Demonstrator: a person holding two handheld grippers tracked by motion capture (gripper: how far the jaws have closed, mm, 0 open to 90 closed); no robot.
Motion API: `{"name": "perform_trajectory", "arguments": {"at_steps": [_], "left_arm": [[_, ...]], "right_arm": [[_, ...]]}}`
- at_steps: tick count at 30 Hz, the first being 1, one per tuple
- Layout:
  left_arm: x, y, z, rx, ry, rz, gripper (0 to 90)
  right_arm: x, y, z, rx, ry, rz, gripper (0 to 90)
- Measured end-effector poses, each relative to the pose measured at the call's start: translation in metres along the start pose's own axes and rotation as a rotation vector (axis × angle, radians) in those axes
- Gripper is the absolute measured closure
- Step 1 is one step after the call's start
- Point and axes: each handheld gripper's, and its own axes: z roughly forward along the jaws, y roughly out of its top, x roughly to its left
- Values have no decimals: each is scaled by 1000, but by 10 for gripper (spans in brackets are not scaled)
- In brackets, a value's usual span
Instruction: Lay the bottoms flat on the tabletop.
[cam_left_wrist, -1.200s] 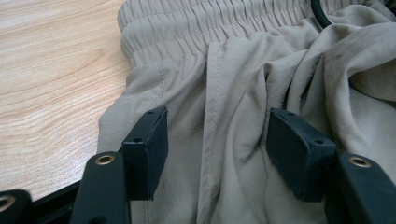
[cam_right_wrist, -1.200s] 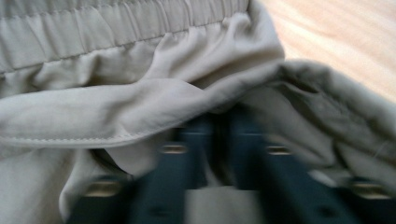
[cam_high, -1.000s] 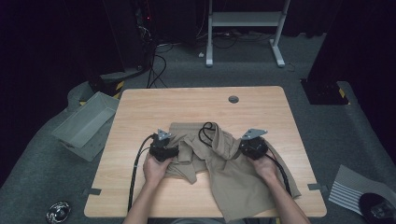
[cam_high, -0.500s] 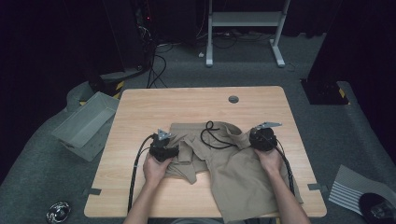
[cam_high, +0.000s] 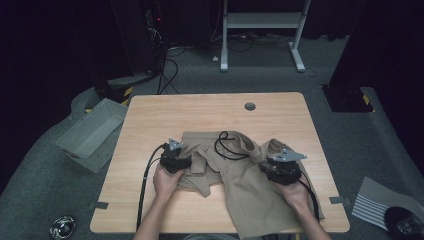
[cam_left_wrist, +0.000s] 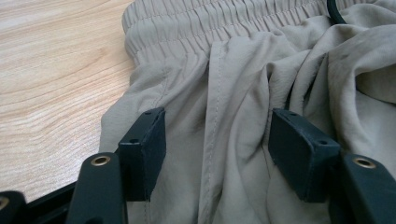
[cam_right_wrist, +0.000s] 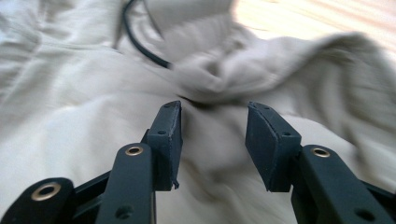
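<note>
A beige garment (cam_high: 240, 182) with an elastic waistband (cam_left_wrist: 210, 23) and a black drawstring (cam_high: 225, 146) lies rumpled on the wooden table (cam_high: 210, 117). My left gripper (cam_high: 191, 163) rests at the garment's left edge. In the left gripper view, my left gripper (cam_left_wrist: 215, 135) has wide jaws standing over a fold below the waistband without pinching it. My right gripper (cam_high: 266, 165) sits on the garment's right side. Its jaws have just been opening; in the right gripper view, my right gripper (cam_right_wrist: 212, 123) hovers over loose cloth, with the drawstring (cam_right_wrist: 140, 44) beyond.
A round cable hole (cam_high: 250, 106) lies near the table's far edge. On the floor, a grey bin (cam_high: 90, 132) stands to the left, a striped sheet (cam_high: 375, 205) to the right, and a white stand (cam_high: 262, 30) behind. The left gripper's cable (cam_high: 146, 177) trails to the front edge.
My right gripper pulled the cloth to the right, opened and let it go, then drew back toward the person. The garment's right part now lies more spread out. The left gripper stayed put.
</note>
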Motion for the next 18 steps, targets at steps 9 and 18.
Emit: {"name": "perform_trajectory", "arguments": {"at_steps": [9,18], "left_arm": [[1,0,0,-2,16,-15,369],[-1,0,-1,-3,25,-4,371]], "right_arm": [[-36,30,35,-29,-112,131,544],[-54,14,31,-10,-154,198,521]]}}
